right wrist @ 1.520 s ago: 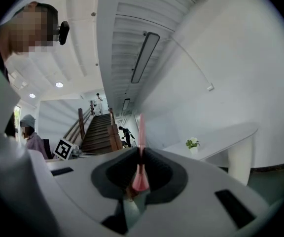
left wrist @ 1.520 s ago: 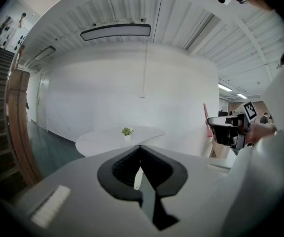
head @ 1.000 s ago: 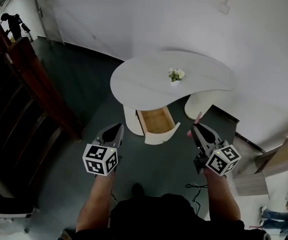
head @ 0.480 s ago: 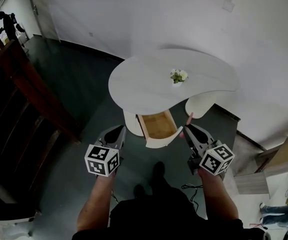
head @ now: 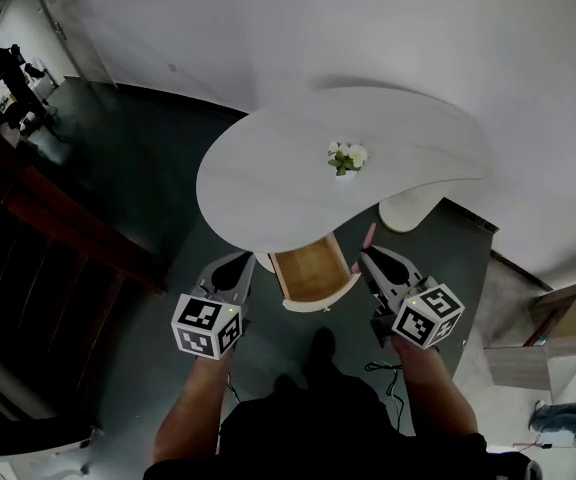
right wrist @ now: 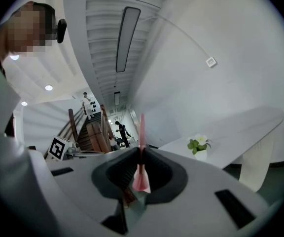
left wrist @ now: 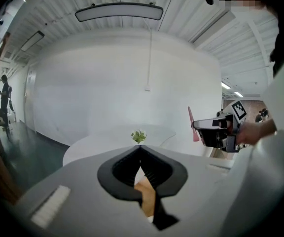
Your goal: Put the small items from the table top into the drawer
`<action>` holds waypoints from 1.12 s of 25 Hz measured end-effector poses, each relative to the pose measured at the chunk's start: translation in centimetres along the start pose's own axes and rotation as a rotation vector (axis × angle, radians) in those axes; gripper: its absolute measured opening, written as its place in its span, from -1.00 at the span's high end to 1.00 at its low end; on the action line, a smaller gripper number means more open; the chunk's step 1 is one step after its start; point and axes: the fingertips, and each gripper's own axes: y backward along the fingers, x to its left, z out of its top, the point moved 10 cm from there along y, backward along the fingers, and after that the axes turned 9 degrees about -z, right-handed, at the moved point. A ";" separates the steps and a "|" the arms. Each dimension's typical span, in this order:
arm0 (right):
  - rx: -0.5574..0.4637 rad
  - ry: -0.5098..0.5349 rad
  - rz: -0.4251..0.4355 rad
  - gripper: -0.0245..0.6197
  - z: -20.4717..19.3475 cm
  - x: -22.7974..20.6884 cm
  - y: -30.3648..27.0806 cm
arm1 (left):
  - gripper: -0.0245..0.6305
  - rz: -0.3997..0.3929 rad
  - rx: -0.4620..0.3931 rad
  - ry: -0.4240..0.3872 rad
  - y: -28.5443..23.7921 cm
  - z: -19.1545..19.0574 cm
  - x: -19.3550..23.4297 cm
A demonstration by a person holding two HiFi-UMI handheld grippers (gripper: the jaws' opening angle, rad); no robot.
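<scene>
Gripping a thin pink stick (right wrist: 142, 127), the right claw (right wrist: 141, 149) is clamped tight; left claw (left wrist: 140, 147) closed, empty.

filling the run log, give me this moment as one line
left gripper: shut, empty | right gripper: shut on pink stick | drawer: open | flower pot: on table
</scene>
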 end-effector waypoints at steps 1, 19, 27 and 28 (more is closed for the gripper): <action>0.005 -0.009 0.004 0.76 0.0 -1.1 -0.5 | 0.89 -0.002 0.008 -0.005 -1.2 0.4 -0.1; 0.122 -0.070 -0.004 0.76 -2.6 -7.5 -3.6 | 0.89 -0.110 0.155 -0.049 -10.5 -1.6 -0.7; 0.241 -0.055 -0.021 0.76 -5.0 -5.0 -6.1 | 0.89 -0.168 0.148 0.029 -9.3 -7.2 2.1; 0.250 -0.051 -0.020 0.76 -5.3 -4.8 -6.4 | 0.89 -0.172 0.149 0.042 -9.0 -7.9 2.3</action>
